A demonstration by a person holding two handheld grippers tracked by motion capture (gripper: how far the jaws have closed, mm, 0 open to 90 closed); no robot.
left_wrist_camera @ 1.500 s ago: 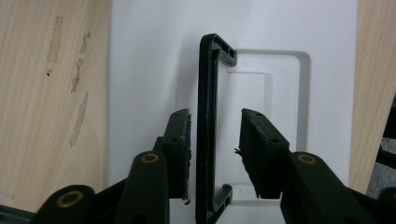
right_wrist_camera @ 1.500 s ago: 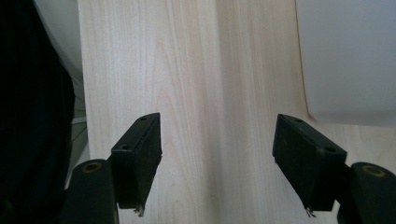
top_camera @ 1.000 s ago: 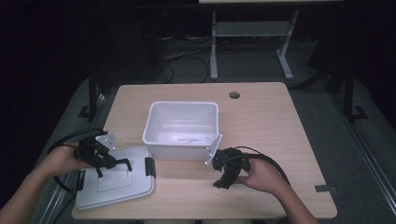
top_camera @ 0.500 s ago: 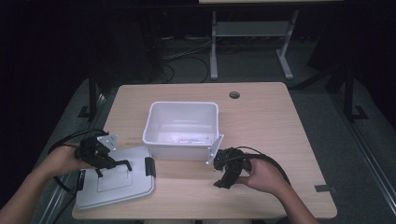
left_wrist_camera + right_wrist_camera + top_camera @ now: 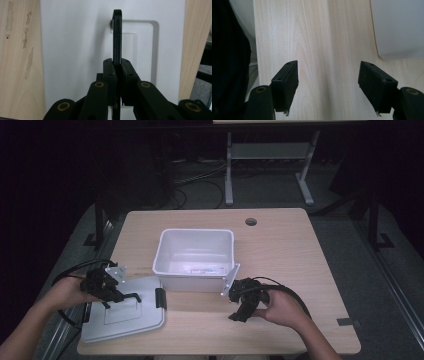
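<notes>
- Lid (image 5: 122, 317) of the storage box, a flat pale-grey panel with black latches at its ends, lies on the near-left part of the table (image 5: 300, 250), its left edge overhanging the table's edge. It rests just left of, and apart from, the open white bin (image 5: 195, 257) at the table's middle.
- Left gripper (image 5: 120, 297), held in the person's left hand (image 5: 67, 292), has just been closing its jaws, and they now pinch the lid's black handle (image 5: 117, 37), which stands raised on edge above its recess.
- Progress, as judged from the frames: the grip on the handle appears made, but the lid is still flat on the table and the bin still uncovered. Lifting the lid, carrying it right and seating it on the bin's rim seem to remain.
- Right gripper (image 5: 239, 316), in the right hand (image 5: 282, 310), rests on the table just in front of the bin's near-right corner, jaws spread apart with nothing between them.
- High view supplies the layout: lid, bin and both hands in relation, plus a small label or paper on the bin floor; it leaves the pinch too small to judge.
- Left gripper view supplies the contact itself, the pads (image 5: 110, 75) pressed on either side of the thin handle.
- Right gripper view supplies bare wood grain between its open jaws and a white corner of the bin at upper right.
</notes>
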